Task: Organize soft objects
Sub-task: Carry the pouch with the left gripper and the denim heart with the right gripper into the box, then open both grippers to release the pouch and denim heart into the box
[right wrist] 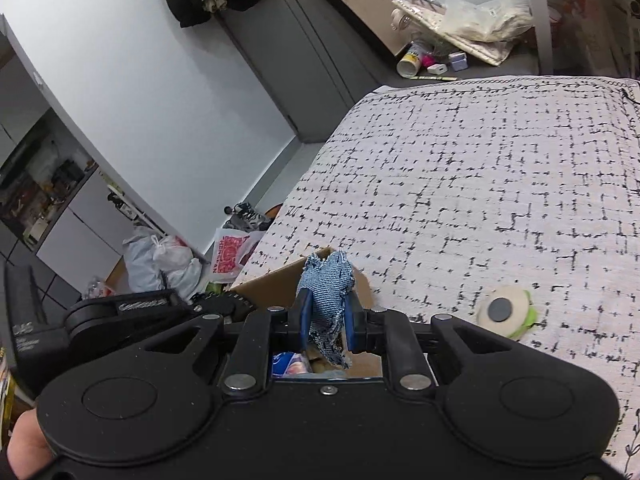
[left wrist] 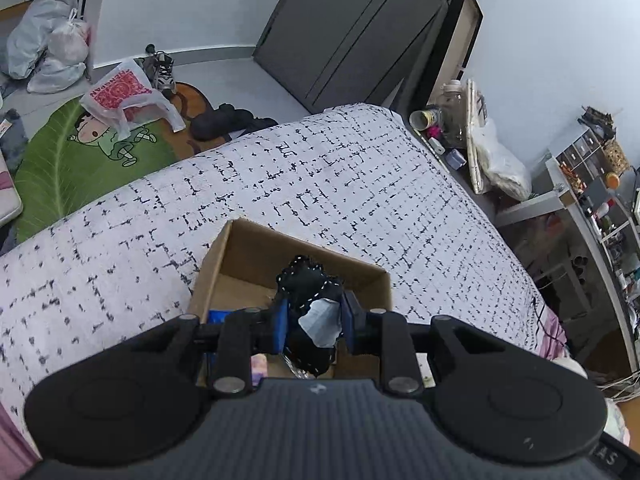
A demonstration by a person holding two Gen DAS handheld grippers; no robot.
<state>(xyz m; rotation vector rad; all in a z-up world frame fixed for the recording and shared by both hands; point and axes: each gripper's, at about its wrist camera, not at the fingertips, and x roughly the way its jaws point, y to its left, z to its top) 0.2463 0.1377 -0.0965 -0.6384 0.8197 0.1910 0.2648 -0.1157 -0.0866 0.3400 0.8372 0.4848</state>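
An open cardboard box [left wrist: 240, 256] sits on the bed with the white black-flecked cover [left wrist: 320, 176]. My left gripper [left wrist: 314, 312] is shut on a black cloth with a grey-white patch [left wrist: 310, 280] and holds it over the box. My right gripper [right wrist: 328, 312] is shut on a blue denim scrap [right wrist: 328, 280], also over the box [right wrist: 276, 280]. A round cream and green soft toy with a dark disc [right wrist: 506, 310] lies on the bed to the right. The left gripper's body [right wrist: 120, 312] shows at the left of the right wrist view.
Blue and pink items [left wrist: 218, 316] lie inside the box. Plastic bags [left wrist: 116, 96], shoes [left wrist: 162, 70] and a green cartoon rug [left wrist: 80, 152] are on the floor beyond the bed. A cluttered nightstand [left wrist: 448, 128] and shelves [left wrist: 600, 200] stand to the right.
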